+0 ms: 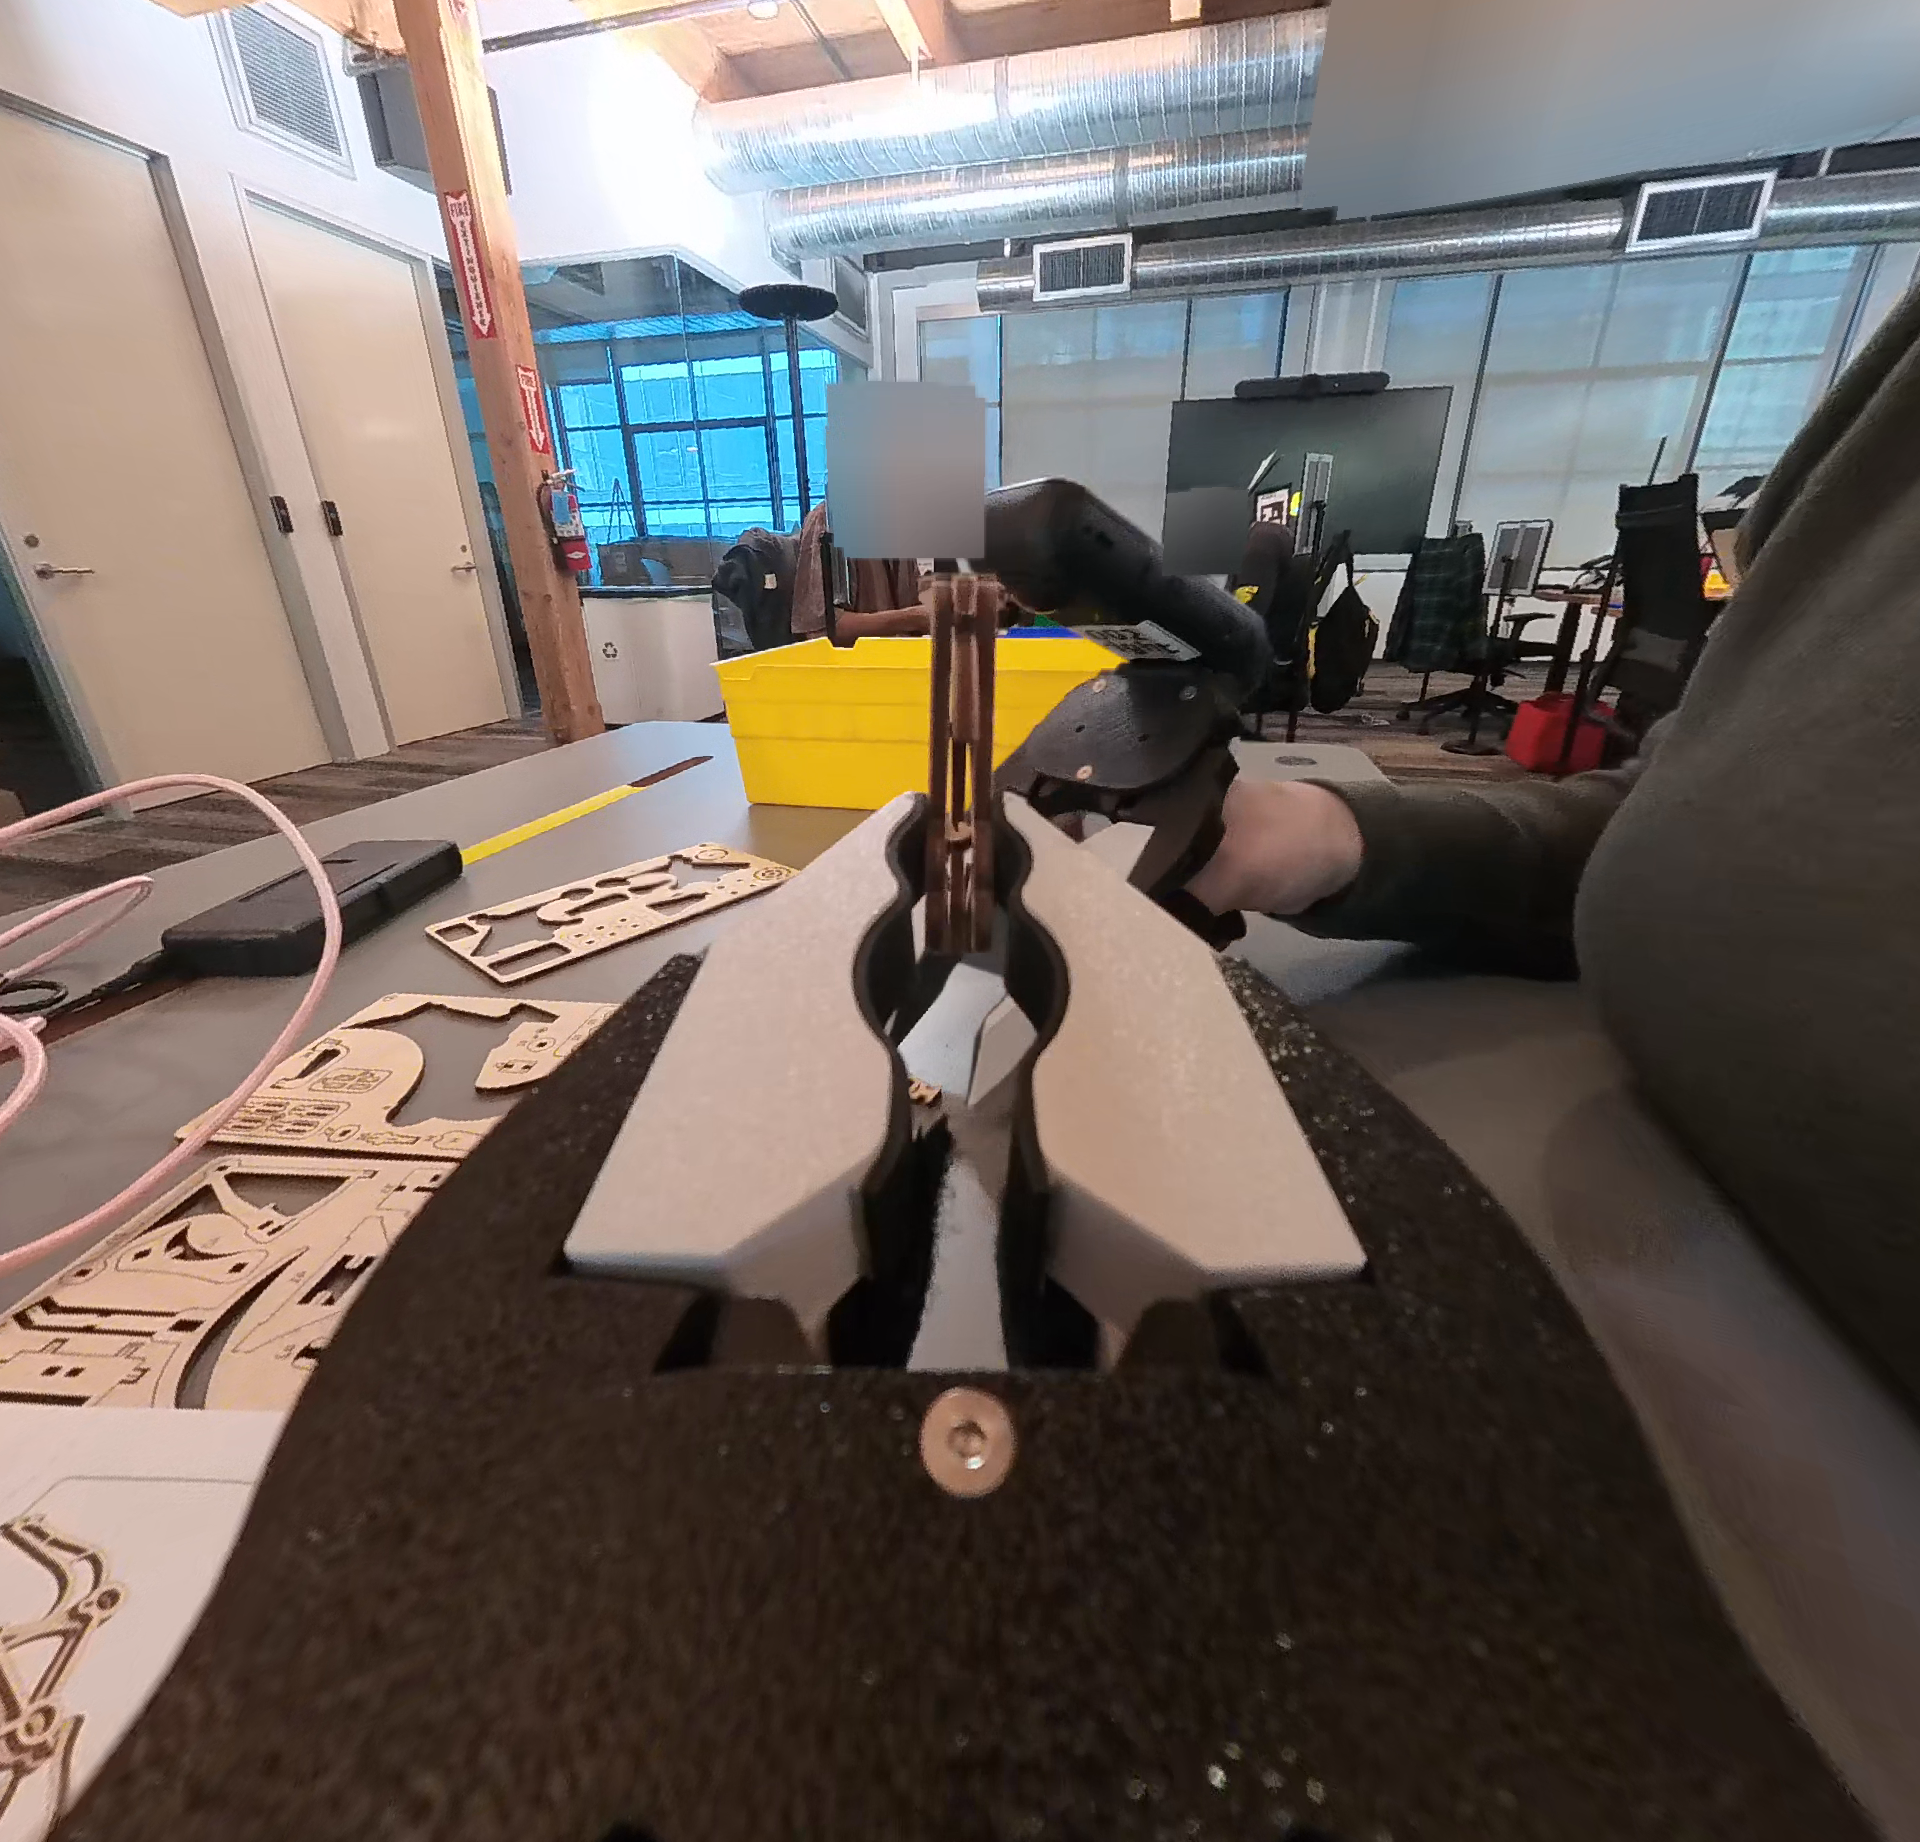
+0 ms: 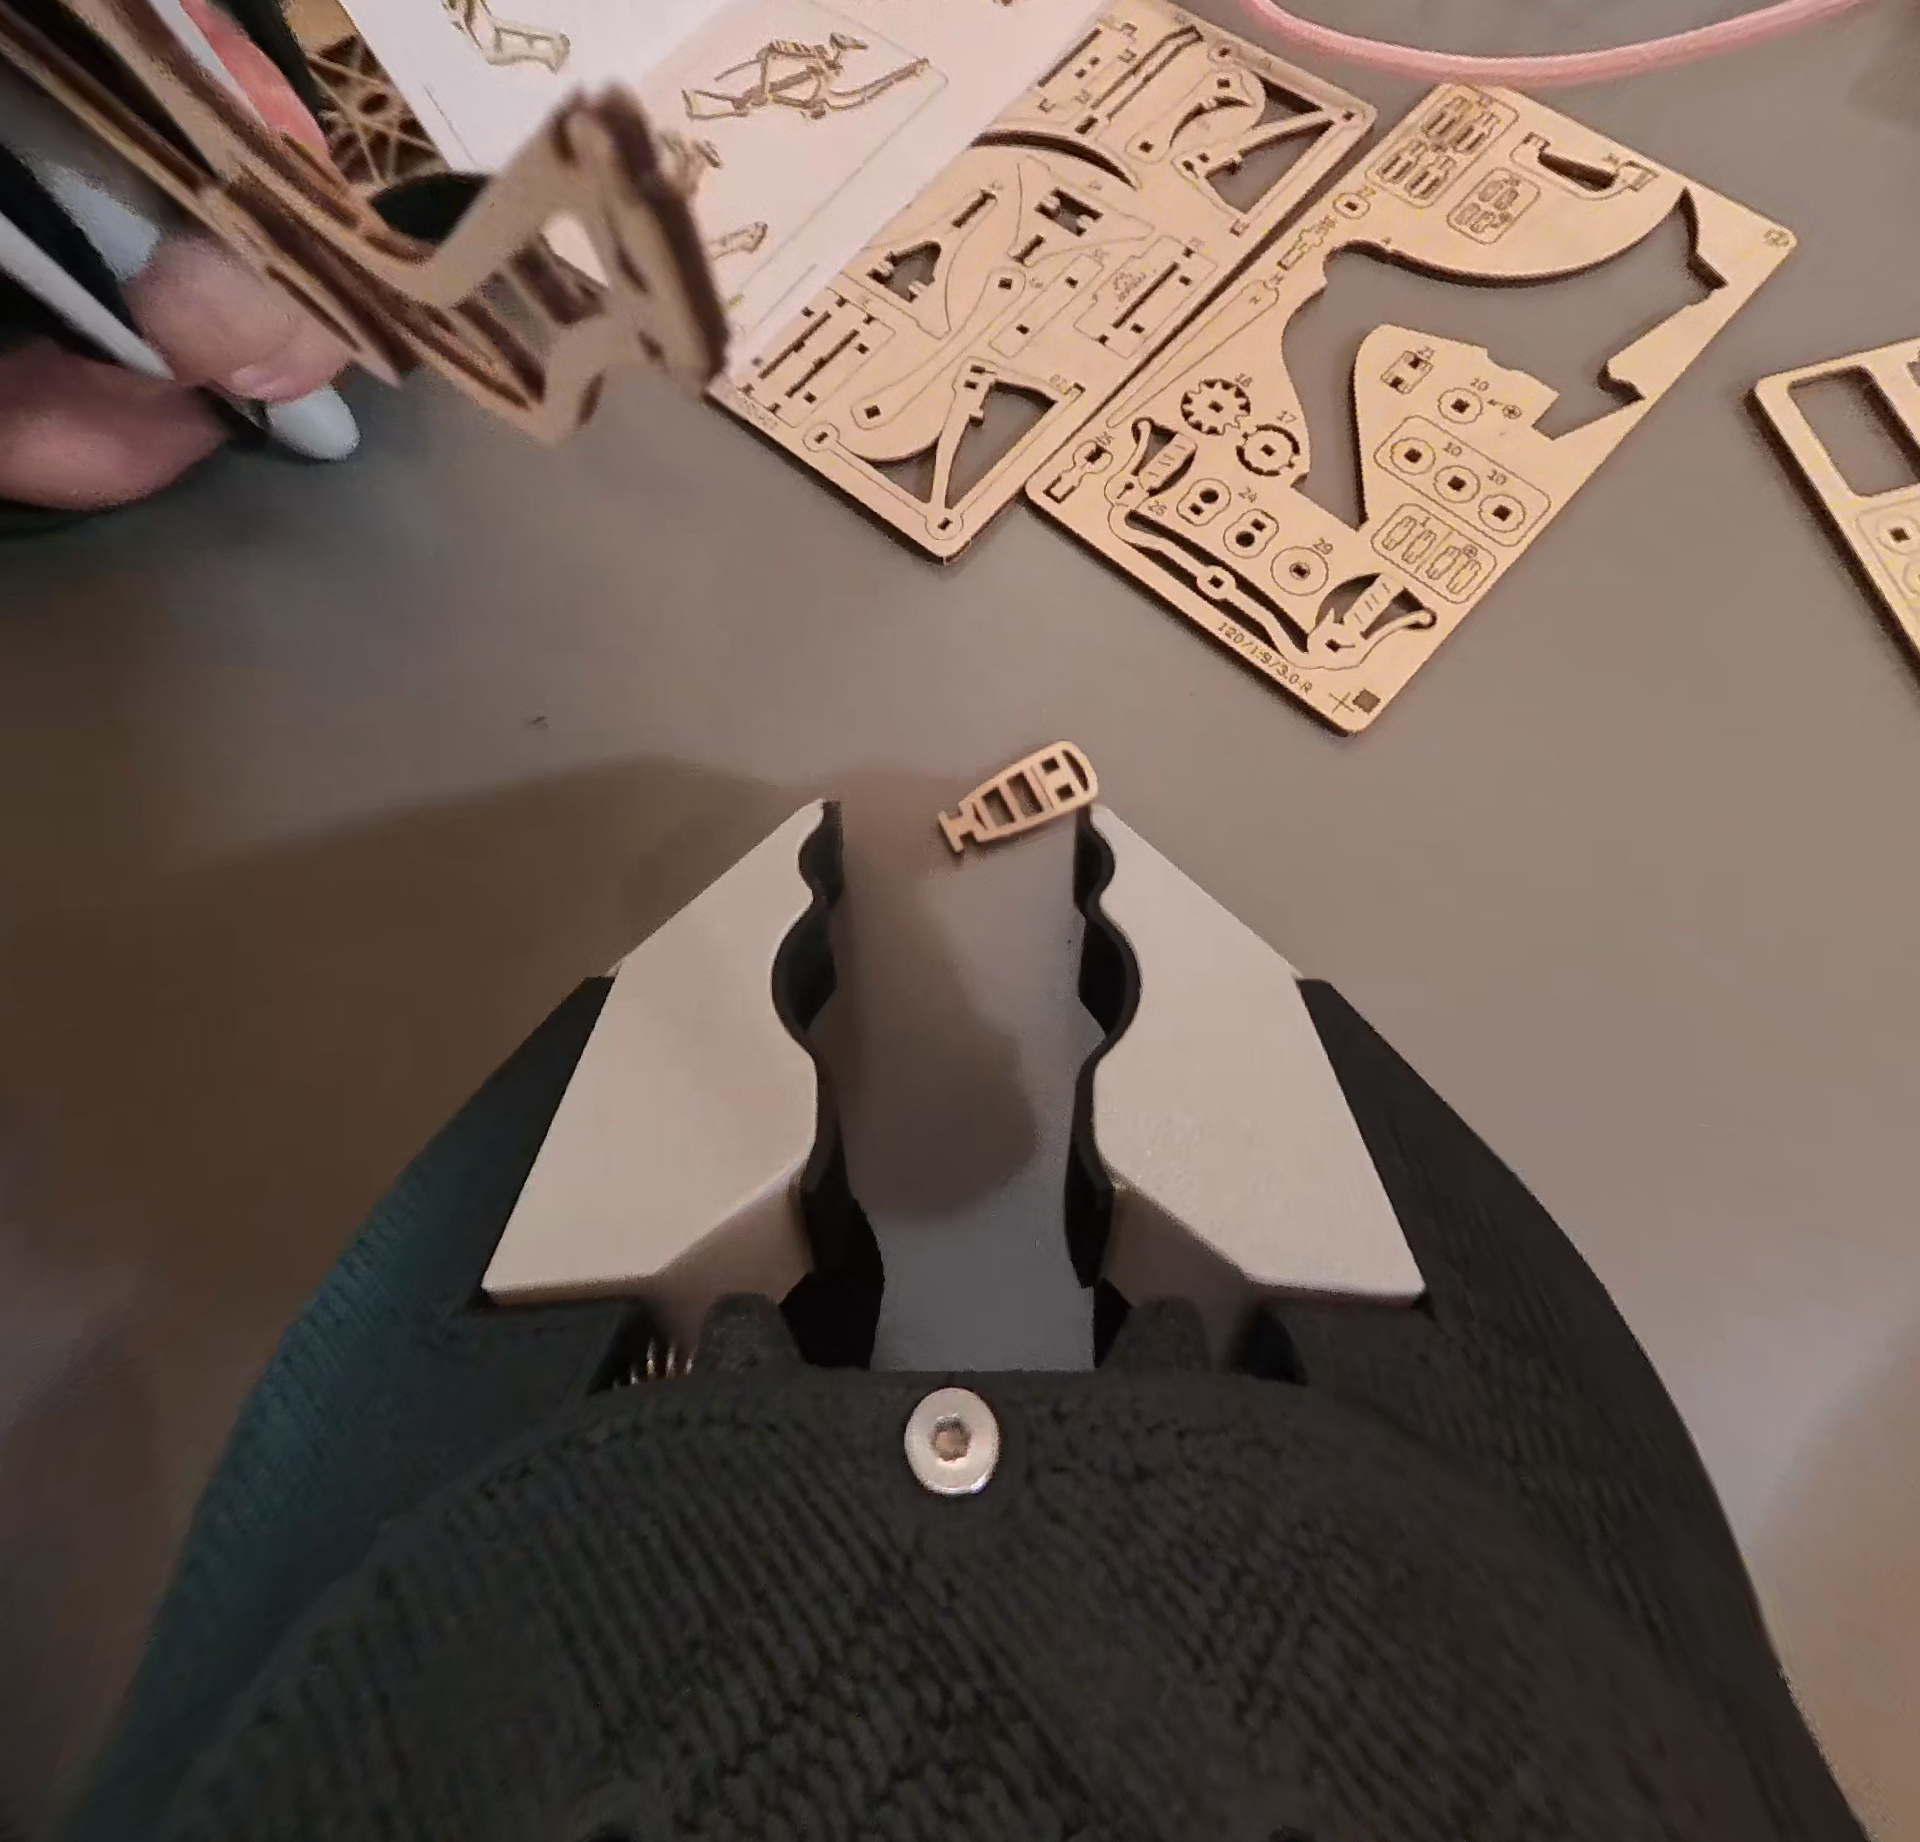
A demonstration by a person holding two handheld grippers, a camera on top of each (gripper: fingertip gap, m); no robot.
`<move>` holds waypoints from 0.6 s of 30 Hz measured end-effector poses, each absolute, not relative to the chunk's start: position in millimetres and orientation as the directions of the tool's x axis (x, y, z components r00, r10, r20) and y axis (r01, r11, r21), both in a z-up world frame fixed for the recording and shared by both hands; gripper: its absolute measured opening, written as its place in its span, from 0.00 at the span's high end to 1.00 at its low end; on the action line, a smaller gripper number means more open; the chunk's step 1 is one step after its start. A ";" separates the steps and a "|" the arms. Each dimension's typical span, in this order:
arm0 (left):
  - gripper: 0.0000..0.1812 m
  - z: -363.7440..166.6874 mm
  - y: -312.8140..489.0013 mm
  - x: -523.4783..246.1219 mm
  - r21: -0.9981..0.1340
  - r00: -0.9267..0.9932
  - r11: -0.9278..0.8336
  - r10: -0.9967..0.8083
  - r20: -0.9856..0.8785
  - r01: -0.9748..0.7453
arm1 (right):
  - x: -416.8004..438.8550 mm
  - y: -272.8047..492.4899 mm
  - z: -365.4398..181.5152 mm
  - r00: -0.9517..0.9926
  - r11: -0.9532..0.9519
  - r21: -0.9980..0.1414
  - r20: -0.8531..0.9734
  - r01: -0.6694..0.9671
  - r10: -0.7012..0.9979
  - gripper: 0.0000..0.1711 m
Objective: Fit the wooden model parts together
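Open-plan office space with timber beams and silver ducts stretches behind a grey tabletop (image 2: pixel 520 649), whose far edge carries a yellow bin (image 1: pixel 831 722). Laser-cut plywood sheets (image 2: pixel 1340 410), already missing several pieces, lie along the far side of the tabletop beside a printed instruction sheet (image 2: pixel 665 16), with a pink cable (image 1: pixel 260 961) looping past them.

Left tongs (image 1: pixel 961 857) are clenched on the half-built wooden model (image 1: pixel 961 712), holding it upright above the tabletop; in the right wrist view the same assembly (image 2: pixel 540 265) hangs at the upper left, blurred. Right tongs (image 2: pixel 956 836) are released, jaws apart and empty, tilted down at the tabletop's middle. A small slotted wooden part (image 2: pixel 1023 790) lies flat just beyond their tips, nearer the right finger.

Judging by this, the step in hand is fetching the next piece. The next move calls for lowering the right tongs around the thin part, pinching its edges without sliding it, then carrying it to the held model.
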State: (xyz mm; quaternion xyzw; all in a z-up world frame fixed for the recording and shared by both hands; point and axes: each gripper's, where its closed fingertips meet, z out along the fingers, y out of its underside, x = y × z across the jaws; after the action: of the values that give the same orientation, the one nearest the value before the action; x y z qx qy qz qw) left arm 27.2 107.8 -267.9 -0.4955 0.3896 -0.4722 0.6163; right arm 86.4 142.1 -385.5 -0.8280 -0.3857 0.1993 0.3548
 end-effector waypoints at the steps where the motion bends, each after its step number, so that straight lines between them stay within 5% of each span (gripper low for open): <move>1: 0.96 -267.1 108.1 26.9 -0.977 0.250 0.056 -0.968 -0.003 0.204 | 88.5 141.0 -386.6 0.633 -0.454 -0.731 -0.038 0.510 0.773 0.73; 18: 0.96 -263.5 105.4 21.8 -0.974 0.284 0.095 -0.958 -0.033 0.207 | 83.3 140.3 -392.3 0.681 -0.520 -0.684 -0.046 0.512 0.731 0.75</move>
State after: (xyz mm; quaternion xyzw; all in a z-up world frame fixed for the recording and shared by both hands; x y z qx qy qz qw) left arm 21.8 105.4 -263.5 -0.4908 0.3825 -0.4601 0.6333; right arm 83.3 140.3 -392.3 -0.8557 -0.3629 0.1664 0.3292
